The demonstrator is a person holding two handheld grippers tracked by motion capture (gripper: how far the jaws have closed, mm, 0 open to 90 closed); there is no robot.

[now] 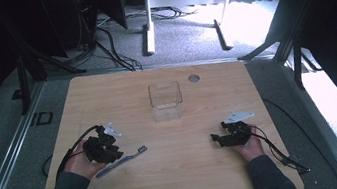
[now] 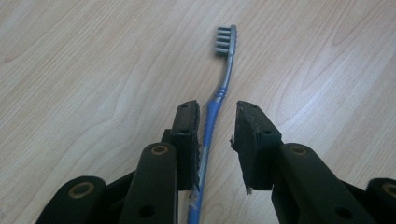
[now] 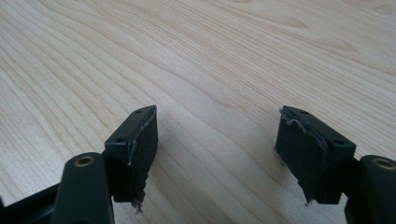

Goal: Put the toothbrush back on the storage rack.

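The left hand-held gripper (image 2: pixel 215 135) is straddling the blue toothbrush (image 2: pixel 219 100), jaws apart, handle seemingly brushing one pad; closing off-centre risks flicking it toward four o'clock. The right hand-held gripper (image 3: pixel 217 154) is hovering wide open, empty.

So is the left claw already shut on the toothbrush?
Not yet. The left claw is open: the toothbrush handle lies flat on the table between its jaws, near one pad, with a clear gap to the other.
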